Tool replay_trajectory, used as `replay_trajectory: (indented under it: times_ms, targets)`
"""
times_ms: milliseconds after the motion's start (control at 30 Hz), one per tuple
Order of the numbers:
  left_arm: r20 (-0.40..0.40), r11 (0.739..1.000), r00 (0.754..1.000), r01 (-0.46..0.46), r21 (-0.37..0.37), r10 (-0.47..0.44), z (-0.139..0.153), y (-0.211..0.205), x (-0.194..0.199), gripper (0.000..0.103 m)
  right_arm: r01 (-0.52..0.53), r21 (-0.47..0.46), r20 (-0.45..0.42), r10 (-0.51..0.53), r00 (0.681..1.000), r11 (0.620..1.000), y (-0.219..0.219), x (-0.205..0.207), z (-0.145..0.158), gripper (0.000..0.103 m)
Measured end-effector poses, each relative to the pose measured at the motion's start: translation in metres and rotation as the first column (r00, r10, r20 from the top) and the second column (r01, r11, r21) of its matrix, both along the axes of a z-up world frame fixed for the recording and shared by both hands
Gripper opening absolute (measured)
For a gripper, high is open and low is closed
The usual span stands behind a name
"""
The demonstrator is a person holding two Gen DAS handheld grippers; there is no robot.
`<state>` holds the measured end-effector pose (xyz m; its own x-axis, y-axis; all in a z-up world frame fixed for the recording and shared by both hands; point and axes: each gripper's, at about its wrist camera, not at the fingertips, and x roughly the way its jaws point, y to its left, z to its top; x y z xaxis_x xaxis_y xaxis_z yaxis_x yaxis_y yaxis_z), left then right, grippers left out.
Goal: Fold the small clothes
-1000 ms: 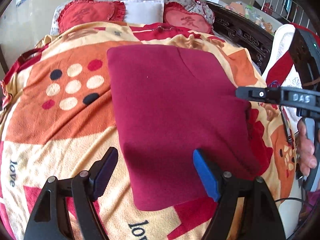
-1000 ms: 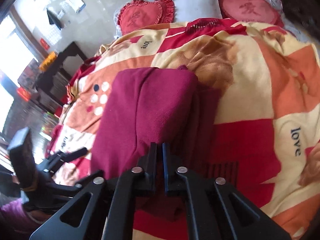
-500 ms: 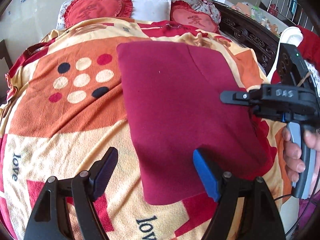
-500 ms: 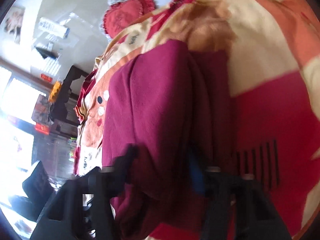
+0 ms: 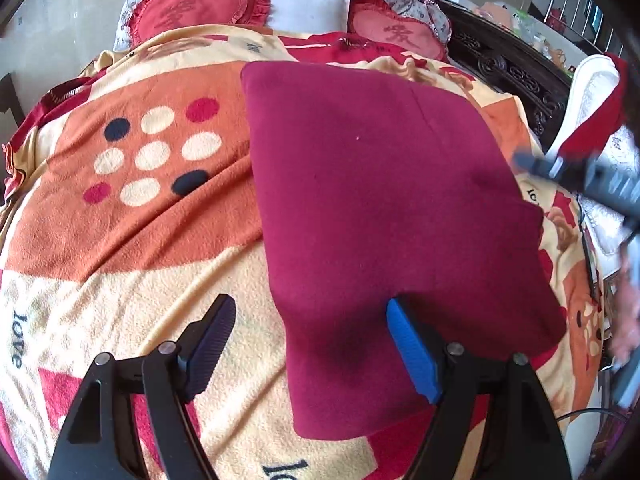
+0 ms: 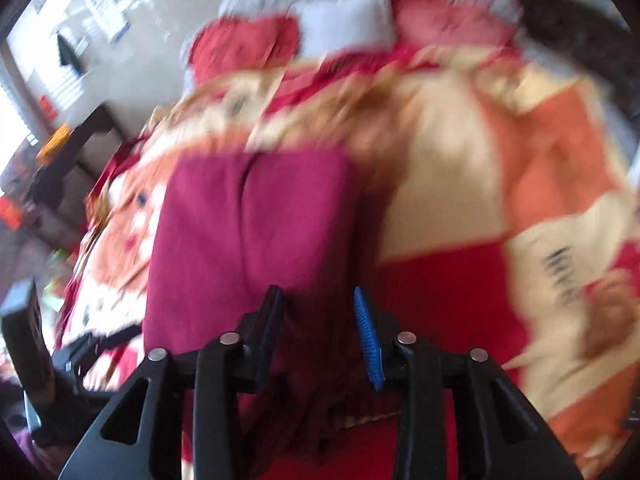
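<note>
Folded maroon garment (image 5: 384, 208) lies mid-blanket (image 5: 132, 240); pillows (image 5: 200, 10) at the bed's head. Left tongs (image 5: 310, 344) spread over its near edge; right tongs (image 6: 318, 332) opening, empty.

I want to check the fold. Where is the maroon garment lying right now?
In the left wrist view the maroon garment lies flat on the patterned blanket, right of its dot patch, its near edge by the left gripper.
</note>
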<state>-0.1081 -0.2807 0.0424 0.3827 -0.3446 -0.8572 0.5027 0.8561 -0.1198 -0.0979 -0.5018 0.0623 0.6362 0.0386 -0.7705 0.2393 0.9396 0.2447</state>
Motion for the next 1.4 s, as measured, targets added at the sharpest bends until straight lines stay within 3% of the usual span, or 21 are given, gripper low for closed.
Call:
replay_trajectory:
  times_ms: [67,167,267,333,400,567,667,733,833,1000,1167,1267,1400]
  targets:
    - [-0.006,1.0,1.0,0.002,-0.007,-0.002,-0.001,-0.001,0.001,0.082,-0.033,-0.025,0.071,0.034,0.997,0.999,0.005,0.003,0.02,0.017]
    - [-0.003,1.0,1.0,0.007,-0.007,-0.007,-0.003,-0.004,0.002,0.084,-0.136,-0.045,0.077,0.139,0.987,0.99,0.027,0.029,0.024,0.017]
    - [-0.007,1.0,1.0,0.004,-0.009,-0.004,-0.004,-0.005,0.003,0.086,-0.127,-0.07,-0.014,0.126,0.992,0.989,0.03,0.069,-0.004,0.015]
    - [-0.005,1.0,1.0,0.004,-0.016,-0.004,-0.004,-0.006,0.003,0.086,-0.085,-0.058,-0.077,0.08,0.994,0.995,0.016,0.086,-0.029,0.006]
    - [0.001,1.0,1.0,0.005,-0.011,-0.005,-0.004,-0.008,0.003,0.086,-0.068,-0.006,-0.076,0.067,0.995,0.998,-0.001,0.087,-0.045,0.001]
    - [0.003,1.0,1.0,0.014,-0.001,-0.014,-0.005,-0.011,0.002,0.086,-0.115,-0.012,-0.066,0.113,0.991,0.993,0.004,0.062,-0.018,0.002]
    - [0.001,1.0,1.0,0.01,-0.001,-0.01,-0.006,-0.011,0.002,0.086,-0.214,-0.043,-0.058,0.211,0.976,0.976,0.028,0.03,-0.001,0.005]
    - [0.003,1.0,1.0,0.008,0.003,-0.008,-0.006,-0.011,0.001,0.086,-0.245,-0.076,-0.083,0.238,0.968,0.967,0.04,0.011,-0.006,0.005]
    - [-0.001,1.0,1.0,0.016,0.017,-0.016,-0.008,-0.015,-0.001,0.088,-0.233,-0.175,-0.163,0.205,0.965,0.957,0.043,0.0,-0.042,0.01]
    - [0.016,1.0,1.0,0.005,0.023,-0.005,-0.003,-0.015,-0.005,0.088,-0.157,-0.078,-0.095,0.149,0.984,0.985,0.027,-0.014,-0.035,0.013]
    - [0.015,1.0,1.0,-0.002,0.022,0.002,-0.002,-0.012,-0.004,0.088,-0.151,-0.084,-0.05,0.147,0.988,0.985,0.038,-0.031,-0.013,0.016]
    - [0.01,1.0,1.0,-0.007,0.019,0.007,-0.002,-0.01,-0.004,0.088,-0.125,-0.086,-0.063,0.12,0.991,0.988,0.041,-0.037,-0.015,0.022]
    - [-0.003,1.0,1.0,-0.018,0.001,0.018,0.002,-0.006,-0.006,0.088,-0.08,-0.013,-0.069,0.079,0.995,0.997,0.031,-0.039,-0.023,0.023]
